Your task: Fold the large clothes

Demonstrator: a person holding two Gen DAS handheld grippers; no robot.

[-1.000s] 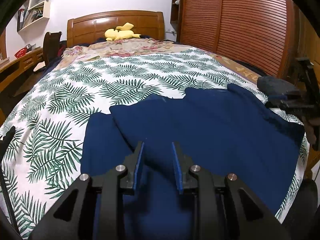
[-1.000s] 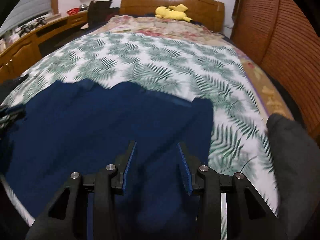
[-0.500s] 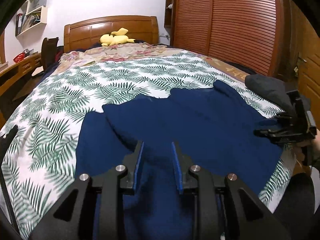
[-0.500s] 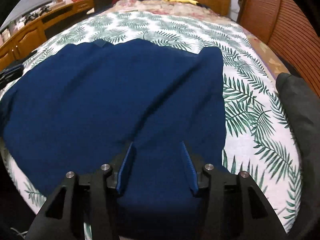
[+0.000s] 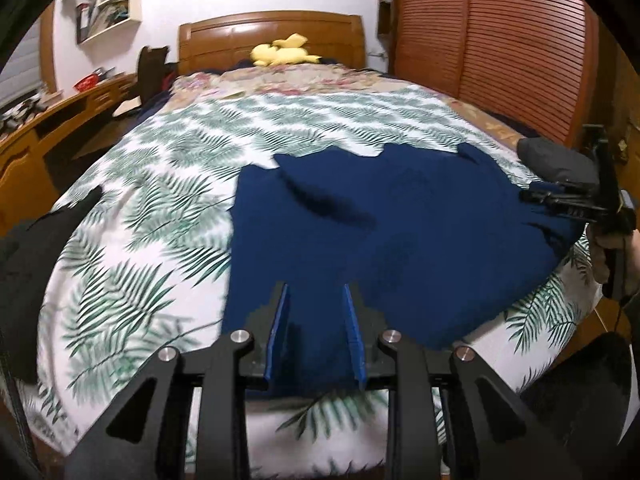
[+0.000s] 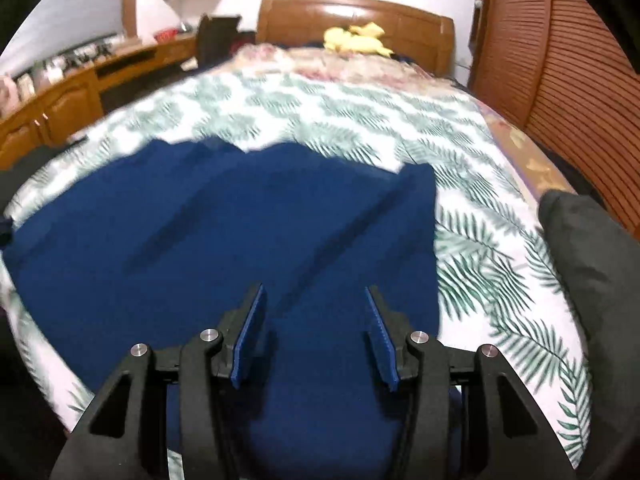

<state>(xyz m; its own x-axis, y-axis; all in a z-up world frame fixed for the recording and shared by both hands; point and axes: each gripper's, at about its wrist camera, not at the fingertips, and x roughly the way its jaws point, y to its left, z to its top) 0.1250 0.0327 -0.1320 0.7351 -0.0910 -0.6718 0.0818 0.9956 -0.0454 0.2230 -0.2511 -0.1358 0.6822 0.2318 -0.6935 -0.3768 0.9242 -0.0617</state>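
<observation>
Left claw [image 5: 314, 300]: jaws parted, blue pads either side of the near hem of the navy garment [image 5: 392, 236], cloth between them but not pinched. Right claw [image 6: 314, 300]: jaws set wider apart, over the same garment's near edge, gripping nothing. The garment lies spread across the leaf-print bedspread [image 5: 160, 200], near the foot of the bed. A dark grey cushion [image 6: 592, 256] sits just beside its right side; a yellow plush toy [image 5: 282, 54] rests by the wooden headboard [image 5: 272, 36].
</observation>
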